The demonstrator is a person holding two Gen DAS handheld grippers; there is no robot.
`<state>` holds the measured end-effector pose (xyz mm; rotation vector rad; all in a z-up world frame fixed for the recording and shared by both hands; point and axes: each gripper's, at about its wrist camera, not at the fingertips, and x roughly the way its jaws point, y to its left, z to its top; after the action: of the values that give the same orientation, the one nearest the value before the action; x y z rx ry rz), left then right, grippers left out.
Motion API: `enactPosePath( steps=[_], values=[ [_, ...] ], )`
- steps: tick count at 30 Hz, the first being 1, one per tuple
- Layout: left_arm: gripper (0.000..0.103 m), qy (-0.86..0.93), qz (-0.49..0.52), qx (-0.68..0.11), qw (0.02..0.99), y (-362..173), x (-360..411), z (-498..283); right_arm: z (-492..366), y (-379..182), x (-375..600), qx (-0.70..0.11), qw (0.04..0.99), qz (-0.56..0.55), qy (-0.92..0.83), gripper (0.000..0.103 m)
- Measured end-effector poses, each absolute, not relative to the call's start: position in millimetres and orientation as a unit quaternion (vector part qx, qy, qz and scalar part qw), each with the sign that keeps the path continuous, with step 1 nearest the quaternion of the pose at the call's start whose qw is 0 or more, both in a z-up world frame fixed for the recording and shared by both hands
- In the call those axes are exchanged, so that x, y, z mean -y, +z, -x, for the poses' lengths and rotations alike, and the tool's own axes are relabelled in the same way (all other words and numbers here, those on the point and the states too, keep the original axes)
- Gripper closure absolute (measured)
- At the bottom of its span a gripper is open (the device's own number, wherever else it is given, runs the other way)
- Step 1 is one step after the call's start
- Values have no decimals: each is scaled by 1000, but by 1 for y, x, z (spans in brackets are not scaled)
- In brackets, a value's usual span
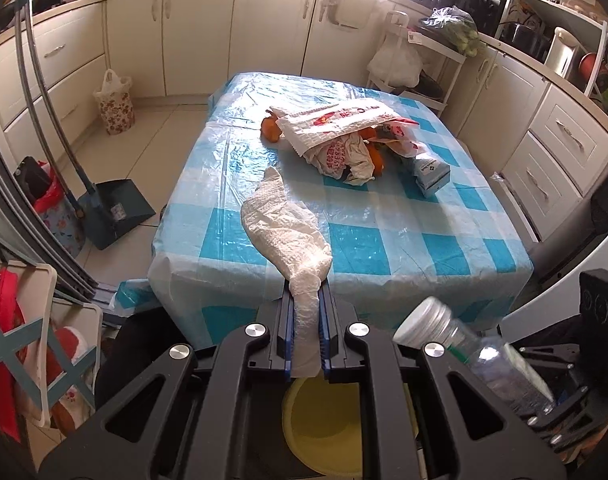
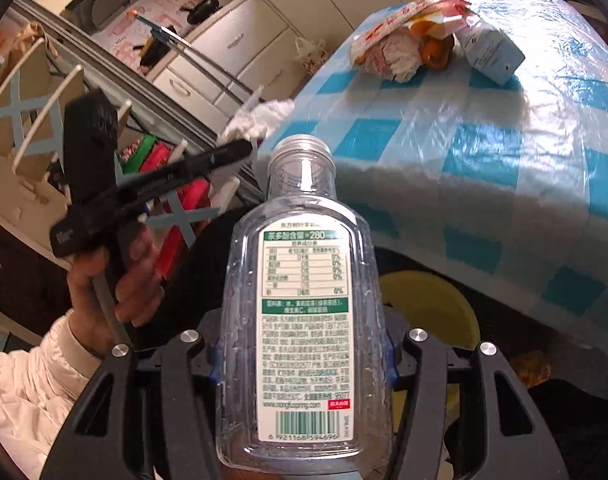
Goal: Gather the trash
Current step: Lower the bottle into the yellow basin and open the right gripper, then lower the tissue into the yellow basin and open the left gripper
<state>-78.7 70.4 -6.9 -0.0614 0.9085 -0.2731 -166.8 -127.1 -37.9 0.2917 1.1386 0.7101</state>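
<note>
Paper towel (image 1: 287,224): white, crumpled, one end pinched between the pressed-in fingers of the left gripper (image 1: 307,320); the free end trails out in front of the table (image 1: 384,248), over its near edge. Left gripper sits just off that near edge.

Plastic bottle (image 2: 304,320): clear, capless, nothing visible inside, green-and-white label facing the camera. Right gripper (image 2: 304,364) clamps it around the lower body, neck pointing toward the table's near edge. From the left wrist view the same bottle (image 1: 476,352) shows just off the table's near right corner.

Yellow bin (image 1: 324,420): below the table's near edge, under both grippers (only a bare yellow inner surface is visible).

On the table, toward its far half: a trash pile (image 1: 344,140) of wrappers, crumpled paper and orange peel, with a small blue-grey carton (image 1: 432,174) touching its right side.

Left of the table, on the floor: a dustpan (image 1: 115,216) and a floral bag (image 1: 113,104), contents not visible.
</note>
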Motion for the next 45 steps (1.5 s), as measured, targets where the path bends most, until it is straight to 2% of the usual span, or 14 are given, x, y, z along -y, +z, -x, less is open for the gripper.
enactPosePath(
  steps=[7, 12, 14, 16, 21, 31, 36, 38, 39, 40, 42, 43, 45],
  values=[
    [93, -136, 36, -441, 887, -12, -77, 94, 174, -92, 90, -619, 731, 13, 288, 48],
    [93, -143, 36, -442, 885, -13, -75, 103, 163, -111, 85, -643, 718, 23, 264, 47],
    [93, -148, 33, -445, 883, -16, -72, 107, 154, -111, 84, -644, 721, 11, 254, 43],
    [93, -153, 29, -449, 880, -19, -69, 111, 149, -103, 88, -635, 732, -11, 247, 35],
    [93, -170, 25, -466, 868, -33, -58, 122, 141, -79, 118, -584, 775, -74, 229, 29],
    [93, -201, 10, -503, 840, -57, -36, 138, 140, -35, 146, -490, 831, -157, 210, 27],
    [92, -226, -35, -545, 806, -78, -9, 149, 143, -28, 153, -467, 843, -172, 205, 26],
    [86, -230, -72, -559, 794, -88, 6, 155, 144, -26, 154, -463, 845, -175, 204, 25],
    [78, -229, -88, -562, 789, -91, 11, 158, 145, -26, 154, -462, 845, -177, 203, 25],
    [65, -228, -102, -565, 786, -94, 16, 160, 145, -24, 156, -461, 846, -178, 203, 25],
    [50, -222, -122, -562, 788, -94, 21, 163, 147, -23, 159, -458, 847, -179, 202, 25],
    [45, -217, -129, -556, 792, -93, 22, 165, 147, -23, 160, -456, 848, -180, 201, 24],
    [42, -213, -130, -552, 796, -90, 22, 165, 148, -22, 163, -453, 849, -184, 200, 24]
  ],
)
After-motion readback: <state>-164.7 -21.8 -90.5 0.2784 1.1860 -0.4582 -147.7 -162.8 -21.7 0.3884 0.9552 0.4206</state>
